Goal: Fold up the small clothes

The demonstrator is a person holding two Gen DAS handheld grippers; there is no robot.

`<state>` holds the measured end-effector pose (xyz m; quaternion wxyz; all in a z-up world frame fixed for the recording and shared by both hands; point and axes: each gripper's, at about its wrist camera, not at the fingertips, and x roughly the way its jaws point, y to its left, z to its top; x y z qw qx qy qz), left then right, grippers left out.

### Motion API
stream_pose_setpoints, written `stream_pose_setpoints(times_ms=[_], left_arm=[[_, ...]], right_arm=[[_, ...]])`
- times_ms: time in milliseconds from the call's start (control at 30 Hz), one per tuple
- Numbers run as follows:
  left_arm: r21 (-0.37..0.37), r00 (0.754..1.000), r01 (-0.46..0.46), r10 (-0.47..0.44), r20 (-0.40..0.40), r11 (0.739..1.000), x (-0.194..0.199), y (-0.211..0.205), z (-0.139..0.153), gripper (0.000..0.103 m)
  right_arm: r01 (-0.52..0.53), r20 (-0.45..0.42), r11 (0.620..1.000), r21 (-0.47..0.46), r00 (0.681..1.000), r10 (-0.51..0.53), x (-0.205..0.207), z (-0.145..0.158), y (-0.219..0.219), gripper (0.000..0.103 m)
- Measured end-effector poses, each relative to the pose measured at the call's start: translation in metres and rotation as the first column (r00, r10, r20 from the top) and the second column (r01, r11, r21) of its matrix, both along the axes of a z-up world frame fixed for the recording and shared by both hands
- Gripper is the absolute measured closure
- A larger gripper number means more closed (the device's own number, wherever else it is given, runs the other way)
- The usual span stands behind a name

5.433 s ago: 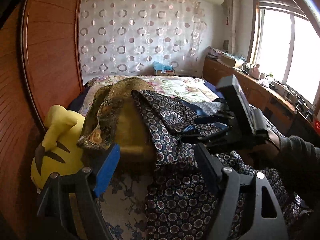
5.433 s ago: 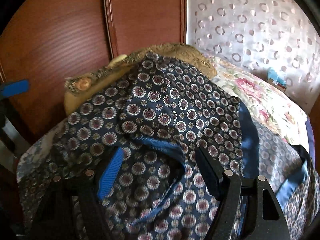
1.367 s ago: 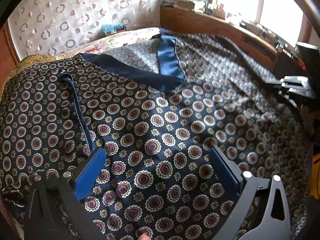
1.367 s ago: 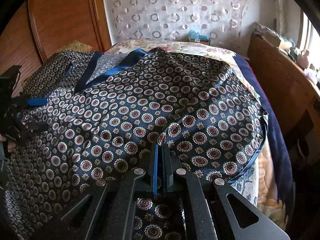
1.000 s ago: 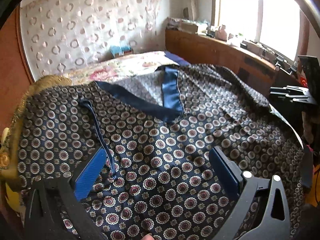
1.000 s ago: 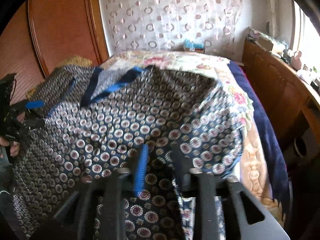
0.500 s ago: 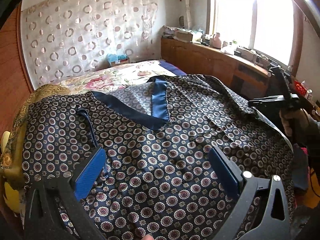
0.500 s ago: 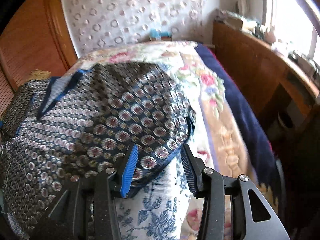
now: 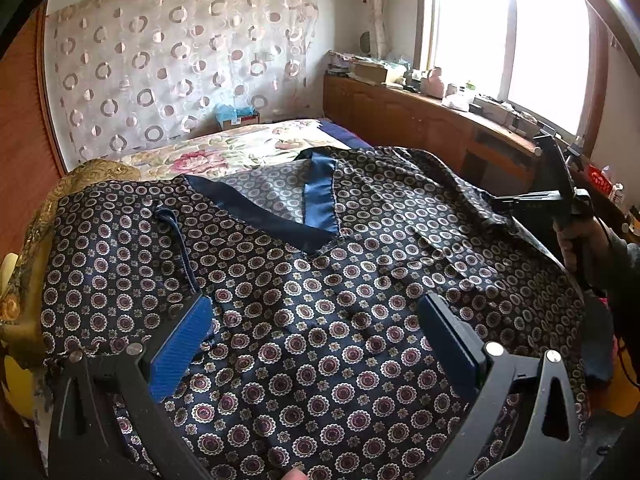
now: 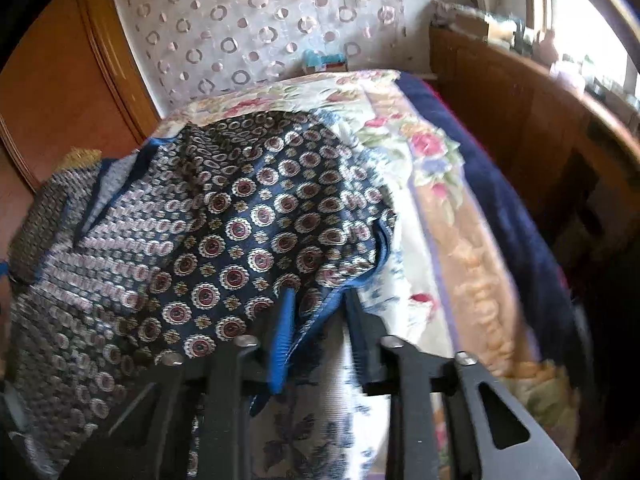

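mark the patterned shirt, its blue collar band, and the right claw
patterned shirt (image 9: 320, 320), left wrist view, front panel.
blue collar band (image 9: 320, 196), left wrist view, lighter strip.
right claw (image 10: 320, 320), right wrist view, between fingertips.

Background: sheer curtain (image 9: 180, 68) with ring pattern, upper left of frame. Window (image 9: 508, 36) upper right, bright. Wooden cabinet (image 9: 404, 120) beneath it, top cluttered (items too small to identify). Floral bedspread (image 9: 240, 152) mid-frame; small box (image 9: 236, 116) at its far end. Yellow plush toy (image 9: 12, 380) at left edge. Wooden panel (image 10: 60, 80) upper left.
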<state>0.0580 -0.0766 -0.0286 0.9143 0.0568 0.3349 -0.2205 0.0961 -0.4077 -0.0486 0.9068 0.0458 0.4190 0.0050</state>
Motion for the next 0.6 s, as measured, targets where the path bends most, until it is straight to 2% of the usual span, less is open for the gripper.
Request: stream_pose_setpoints(times_ms=[67,300,433,600], left_arm=[[-0.002,1.0,-0.006,0.006,-0.001,1.0,0.0,0.003,0.0,0.0],[-0.01,0.999,-0.032,0.032,0.001,0.999,0.001,0.014,0.0,0.0],[-0.016,0.999,-0.045,0.045,0.003,0.999,0.0,0.019,0.001,0.0],[-0.02,0.998,-0.058,0.058,0.005,0.998,0.001,0.025,0.001,0.0]], right_arm=[[0.003,0.014,0.999,-0.051,1.0,-0.002,0.001,0.001,0.004,0.095],[-0.032,0.084,0.993,-0.115,0.996,0.042,0.012,0.021,0.038,0.096],[-0.104,0.15,0.983,-0.15,0.981,0.126,0.021,0.042,0.077,0.096],[-0.229,0.178,0.961,-0.156,0.95,0.255,0.028,0.048,0.136,0.096]])
